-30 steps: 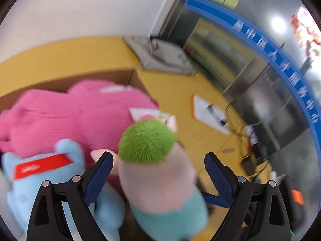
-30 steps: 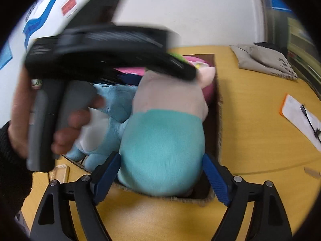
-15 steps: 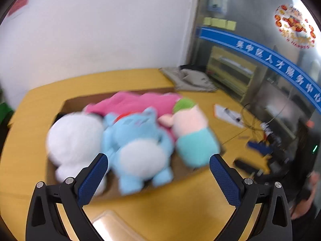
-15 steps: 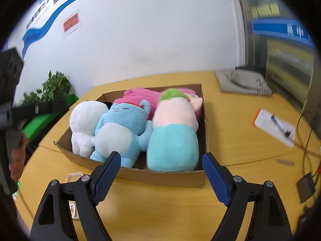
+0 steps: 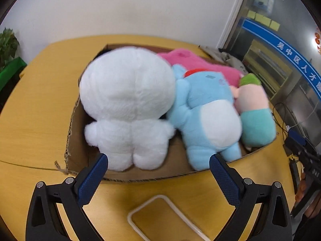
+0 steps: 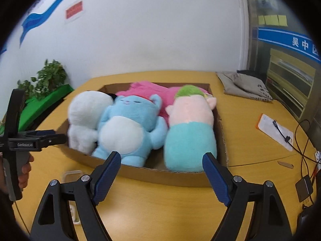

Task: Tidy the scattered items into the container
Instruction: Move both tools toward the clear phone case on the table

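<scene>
From the left wrist view, four plush toys fill the cardboard box (image 5: pixel 76 132) side by side, packed so all fit: white plush (image 5: pixel 126 108), blue plush (image 5: pixel 208 116). Left gripper (image 5: pixel 158 170) hovers level, spread wide, empty. From the right wrist view, right gripper (image 6: pixel 160 168) likewise gapes empty before the green-haired plush (image 6: pixel 190 128).

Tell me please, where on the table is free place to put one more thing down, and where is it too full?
Bare tabletop lies between the cardboard box and the white paper, and left of the box. The box is crowded: white plush, blue plush and green-haired plush lie side by side over a pink plush. A clear case lies in front.
</scene>
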`<state>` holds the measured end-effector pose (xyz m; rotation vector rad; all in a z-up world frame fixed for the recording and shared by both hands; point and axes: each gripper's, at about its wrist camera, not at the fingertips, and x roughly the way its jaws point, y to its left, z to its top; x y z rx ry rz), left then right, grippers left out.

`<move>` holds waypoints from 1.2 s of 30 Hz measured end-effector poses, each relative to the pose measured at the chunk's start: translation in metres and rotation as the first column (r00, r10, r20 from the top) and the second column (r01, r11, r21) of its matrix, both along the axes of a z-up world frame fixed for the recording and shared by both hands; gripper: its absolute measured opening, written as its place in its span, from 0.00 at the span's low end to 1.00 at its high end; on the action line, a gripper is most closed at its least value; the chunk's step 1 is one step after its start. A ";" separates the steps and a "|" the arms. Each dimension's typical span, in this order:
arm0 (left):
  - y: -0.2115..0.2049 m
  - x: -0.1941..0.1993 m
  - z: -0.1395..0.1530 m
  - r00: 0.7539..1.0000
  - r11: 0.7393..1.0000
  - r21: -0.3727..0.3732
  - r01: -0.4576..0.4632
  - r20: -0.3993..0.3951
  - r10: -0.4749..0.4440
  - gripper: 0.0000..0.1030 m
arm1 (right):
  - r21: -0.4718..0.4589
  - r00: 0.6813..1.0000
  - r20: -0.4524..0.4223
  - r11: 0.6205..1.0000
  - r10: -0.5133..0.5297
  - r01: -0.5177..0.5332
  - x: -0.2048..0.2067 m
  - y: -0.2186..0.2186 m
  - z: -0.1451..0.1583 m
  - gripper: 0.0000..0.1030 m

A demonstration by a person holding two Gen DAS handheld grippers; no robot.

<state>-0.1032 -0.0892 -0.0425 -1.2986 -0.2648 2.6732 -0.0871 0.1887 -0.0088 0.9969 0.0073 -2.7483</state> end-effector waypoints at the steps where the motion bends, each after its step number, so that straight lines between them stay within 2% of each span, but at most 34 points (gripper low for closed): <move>1: -0.001 -0.001 -0.001 1.000 1.000 -0.006 0.009 -0.005 -0.009 0.98 | -0.006 1.000 0.021 1.000 -0.020 0.020 -0.012 0.004 -0.007 0.81; 3: -0.003 -0.001 -0.001 1.000 1.000 -0.005 0.012 0.001 -0.012 0.98 | -0.010 0.998 0.050 0.999 -0.039 0.040 -0.030 0.010 -0.018 0.81; 7: -0.002 0.008 0.000 1.000 1.000 -0.013 0.019 0.018 -0.019 0.95 | 0.022 0.995 0.103 1.000 -0.009 0.007 -0.046 0.007 -0.036 0.81; 14: 0.007 0.019 -0.001 0.999 0.999 -0.028 0.023 0.030 -0.022 0.95 | 0.083 0.995 0.104 0.997 -0.003 -0.006 -0.048 0.009 -0.055 0.81; 16: 0.006 0.015 0.000 1.000 0.999 -0.031 0.016 0.027 -0.015 0.95 | 0.072 0.994 0.105 0.997 -0.002 -0.006 -0.048 0.011 -0.053 0.81; 19: -0.002 0.017 0.009 0.999 0.999 -0.012 -0.041 0.002 0.042 0.95 | 0.050 0.995 0.096 0.999 0.000 -0.005 -0.042 0.014 -0.045 0.81; 23: -0.004 0.035 0.034 0.990 0.988 -0.087 -0.131 -0.063 0.125 0.97 | 0.073 0.997 0.072 0.997 -0.025 0.020 -0.023 0.015 -0.027 0.81; 24: -0.003 0.041 0.038 0.989 0.987 -0.086 -0.134 -0.080 0.127 1.00 | 0.067 0.997 0.065 0.997 -0.031 0.027 -0.017 0.015 -0.022 0.81; 28: 0.011 0.070 0.054 0.988 0.996 -0.027 -0.090 -0.129 0.086 1.00 | 0.062 0.999 0.032 0.998 -0.010 0.008 0.006 0.006 -0.011 0.81; 32: 0.028 0.086 0.065 0.986 0.998 -0.048 -0.045 -0.163 0.037 1.00 | 0.065 1.000 -0.002 0.998 -0.023 0.023 0.019 0.003 -0.001 0.81; 36: 0.032 0.096 0.066 0.986 1.000 -0.030 0.001 -0.166 -0.006 1.00 | 0.075 1.000 -0.010 0.997 -0.023 0.023 0.031 0.002 0.005 0.81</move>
